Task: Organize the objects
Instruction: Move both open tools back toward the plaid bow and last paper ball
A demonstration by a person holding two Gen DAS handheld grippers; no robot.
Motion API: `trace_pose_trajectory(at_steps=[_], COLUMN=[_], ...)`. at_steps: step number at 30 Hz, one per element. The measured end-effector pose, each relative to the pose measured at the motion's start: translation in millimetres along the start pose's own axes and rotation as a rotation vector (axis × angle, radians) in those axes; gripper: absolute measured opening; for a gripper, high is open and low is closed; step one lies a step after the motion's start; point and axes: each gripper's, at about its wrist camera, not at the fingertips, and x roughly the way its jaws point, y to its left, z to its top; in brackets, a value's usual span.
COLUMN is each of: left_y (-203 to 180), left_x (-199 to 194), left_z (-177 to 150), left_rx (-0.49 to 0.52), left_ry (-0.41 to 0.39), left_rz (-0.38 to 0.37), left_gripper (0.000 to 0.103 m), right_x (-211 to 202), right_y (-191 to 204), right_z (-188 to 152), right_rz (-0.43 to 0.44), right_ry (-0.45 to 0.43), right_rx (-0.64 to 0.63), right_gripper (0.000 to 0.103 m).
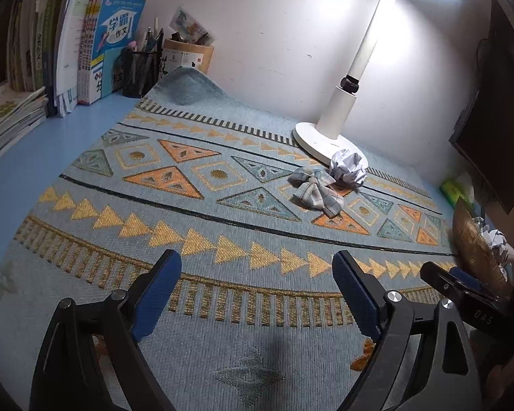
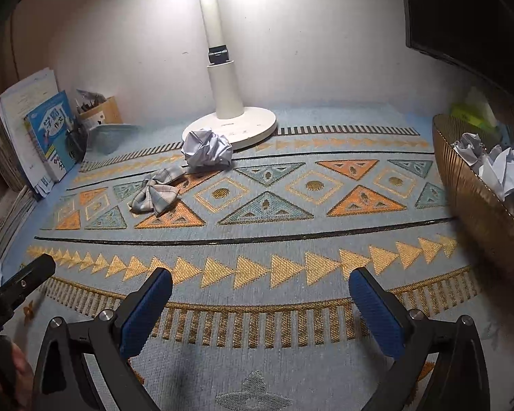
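- Your right-hand basket is cut off by the frame edge in both views, so you only get a slice of its ribbed golden wall. Crumpled paper sits inside it; how many pieces is hard to tell.
- The dark monitor up on the right is also chopped off, and the green thing behind the basket is too blurry to name.
- Left gripper: blue ridged pads spread wide, nothing between them, hovering over the near part of the mat.
- Right gripper: same deal, jaws wide apart and holding nothing.
- Loose paper ball is wrinkly white, resting against the front edge of the round lamp base.
- Plaid cloth bow lies just beside that ball, toward your left, soft and floppy, flat on the mat.
- The mat is a woven blue fabric with orange and gold triangles; its far left corner is curled up.
- Books and a black mesh pen cup stand along the left wall.
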Motion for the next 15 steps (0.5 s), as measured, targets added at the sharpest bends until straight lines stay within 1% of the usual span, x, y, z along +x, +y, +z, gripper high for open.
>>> trace_pose_trajectory(at_steps=[2, 5, 7, 9, 11, 13, 15], left_y=[-4.4, -9.8, -11.3, -10.5, -9.6, -10.1, -12.8], left_x=[-1.7, -1.0, -1.1, -1.3, -1.4, 0.1, 2.0], left_z=[-1.3, -2.0, -2.6, -2.5, -2.5, -3.0, -3.5], left_rx=[0.026, 0.052, 0.058, 0.055, 0.053, 0.063, 0.080], left_ry=[-0.003, 0.000, 0.000, -0.002, -0.002, 0.013, 0.026], left_rz=[-0.025, -0.009, -0.011, -0.007, -0.021, -0.056, -0.064], left_gripper=[0.089, 0.089, 0.089, 0.089, 0.089, 0.089, 0.089], right_x=[-3.3, -8.1, -8.6, -6.5, -7.9, -15.0, -20.9], right_y=[8.5, 21.0, 25.0, 24.7, 22.4, 20.6, 19.4], right_z=[-1.8, -5.1, -6.1, -5.4, -5.3, -6.2, -6.6], right_rz=[-0.018, -0.050, -0.067, -0.065, -0.077, -0.085, -0.084], right_ry=[-0.016, -0.046, -0.053, -0.044, -0.049, -0.083, -0.111], right_rx=[-0.048, -0.118, -0.140, -0.143, -0.130, -0.121, -0.118], right_gripper=[0.103, 0.103, 0.103, 0.103, 0.103, 0.103, 0.103])
